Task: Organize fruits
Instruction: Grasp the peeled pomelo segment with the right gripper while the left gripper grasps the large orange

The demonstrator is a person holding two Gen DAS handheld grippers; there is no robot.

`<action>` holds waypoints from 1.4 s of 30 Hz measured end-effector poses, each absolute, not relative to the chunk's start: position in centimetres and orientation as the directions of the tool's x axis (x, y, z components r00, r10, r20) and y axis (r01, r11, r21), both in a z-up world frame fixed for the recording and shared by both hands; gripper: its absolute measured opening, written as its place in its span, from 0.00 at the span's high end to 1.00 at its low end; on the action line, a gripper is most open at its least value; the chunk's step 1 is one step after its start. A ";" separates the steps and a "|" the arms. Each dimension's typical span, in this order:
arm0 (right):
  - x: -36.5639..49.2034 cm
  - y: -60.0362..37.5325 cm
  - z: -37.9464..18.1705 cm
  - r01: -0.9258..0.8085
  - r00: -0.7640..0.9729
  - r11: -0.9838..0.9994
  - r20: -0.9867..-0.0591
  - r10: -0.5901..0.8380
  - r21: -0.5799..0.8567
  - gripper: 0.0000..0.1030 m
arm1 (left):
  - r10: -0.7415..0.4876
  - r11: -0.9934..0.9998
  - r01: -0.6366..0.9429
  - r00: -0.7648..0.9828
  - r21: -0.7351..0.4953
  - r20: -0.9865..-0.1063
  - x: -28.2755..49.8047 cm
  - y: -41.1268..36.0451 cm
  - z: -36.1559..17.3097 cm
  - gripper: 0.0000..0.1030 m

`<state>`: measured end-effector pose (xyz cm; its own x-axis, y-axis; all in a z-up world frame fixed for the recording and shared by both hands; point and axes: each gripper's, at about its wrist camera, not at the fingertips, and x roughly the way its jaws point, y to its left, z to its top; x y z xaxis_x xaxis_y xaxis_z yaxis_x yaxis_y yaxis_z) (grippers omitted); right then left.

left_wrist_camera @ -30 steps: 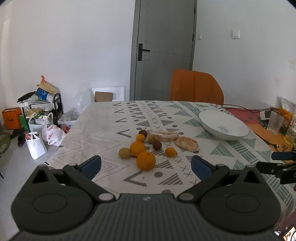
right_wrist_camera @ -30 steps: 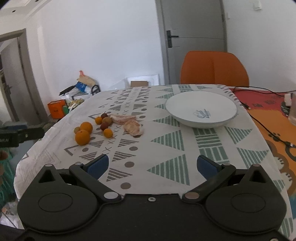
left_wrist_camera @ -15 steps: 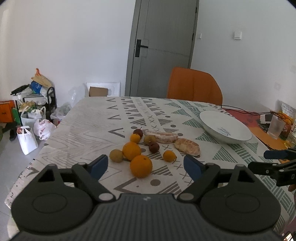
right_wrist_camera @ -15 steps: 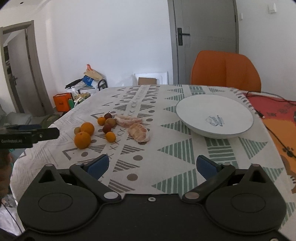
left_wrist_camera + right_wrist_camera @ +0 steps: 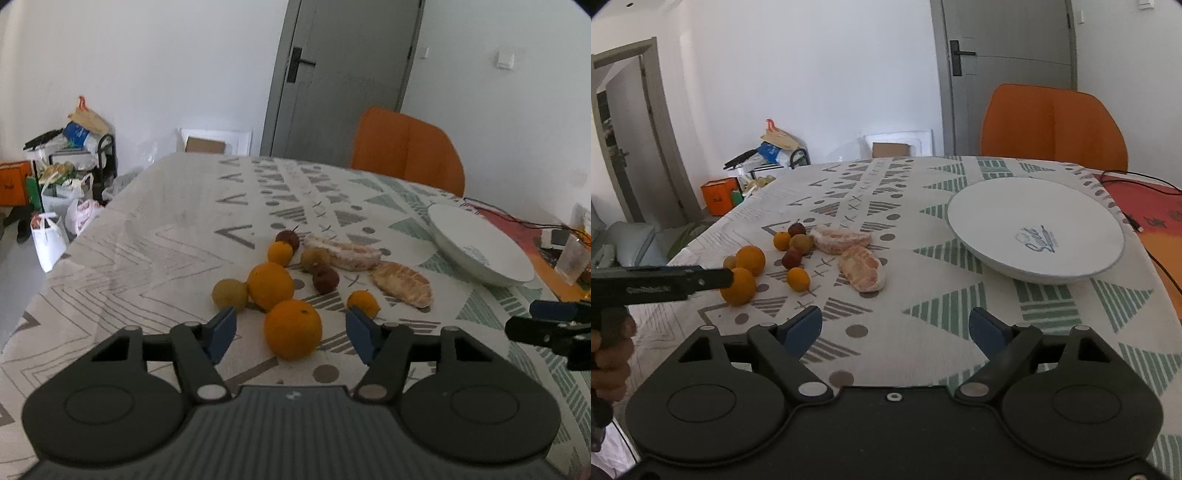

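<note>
Two grippers closing, neither gripping yet. Left gripper point(image 5: 291, 328) straddles nearest orange point(image 5: 293, 328) on patterned tablecloth point(image 5: 155, 240), pads clear of it. Right gripper point(image 5: 895, 330) over bare cloth, white bowl point(image 5: 1036, 229) just beyond.

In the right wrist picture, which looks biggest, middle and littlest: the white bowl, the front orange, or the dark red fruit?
1. white bowl
2. front orange
3. dark red fruit

The gaps look clear.
</note>
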<state>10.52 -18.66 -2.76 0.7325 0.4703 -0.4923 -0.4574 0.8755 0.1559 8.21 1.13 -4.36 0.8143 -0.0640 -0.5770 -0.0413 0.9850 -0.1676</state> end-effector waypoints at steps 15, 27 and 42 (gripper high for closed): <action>14.3 -14.7 -4.4 -0.537 0.687 0.833 -0.504 0.523 0.132 0.25 | -0.060 0.977 -0.082 0.780 -0.197 -0.622 9.4 1.7 -5.7 0.64; 17.5 -12.6 -5.2 -0.543 0.675 0.833 -0.537 0.506 0.103 0.38 | -0.038 0.972 -0.103 0.816 -0.209 -0.577 7.4 3.2 -4.5 0.64; 18.0 -11.1 -5.3 -0.593 0.655 0.804 -0.549 0.519 0.051 0.70 | 0.012 0.961 -0.161 0.835 -0.223 -0.550 6.3 6.0 -3.8 0.64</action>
